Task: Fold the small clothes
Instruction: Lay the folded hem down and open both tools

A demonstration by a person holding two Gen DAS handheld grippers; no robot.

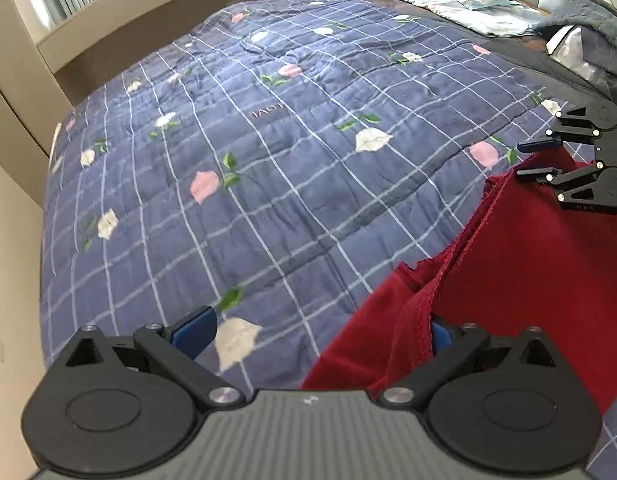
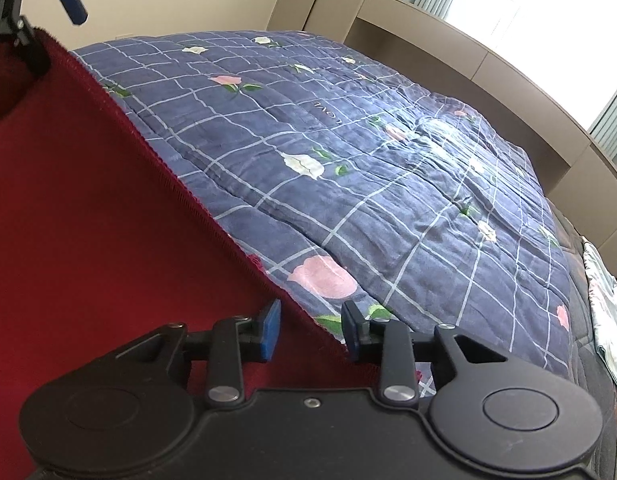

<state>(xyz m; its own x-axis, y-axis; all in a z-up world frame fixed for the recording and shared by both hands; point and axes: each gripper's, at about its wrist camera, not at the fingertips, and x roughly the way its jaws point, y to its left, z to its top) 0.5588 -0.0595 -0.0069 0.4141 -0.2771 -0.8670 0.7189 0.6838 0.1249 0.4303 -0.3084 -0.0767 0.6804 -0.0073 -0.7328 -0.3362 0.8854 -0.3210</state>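
Note:
A dark red cloth point(image 1: 528, 264) hangs stretched above the bed between my two grippers; it also fills the left of the right wrist view point(image 2: 88, 240). My left gripper point(image 1: 320, 328) stands wide open, with the cloth's edge draped over its right finger point(image 1: 442, 334). My right gripper point(image 2: 310, 330) is open, its fingers apart on either side of the cloth's hem. The right gripper shows in the left wrist view point(image 1: 538, 158) at the cloth's far corner. The left gripper shows in the right wrist view point(image 2: 40, 12) at the top left, above the cloth.
A blue checked quilt with rose prints point(image 1: 268, 152) covers the bed point(image 2: 388, 184). Light blue folded fabric point(image 1: 468, 8) and a grey garment point(image 1: 592, 40) lie at the headboard end. A beige ledge and window point(image 2: 488, 40) run along the far side.

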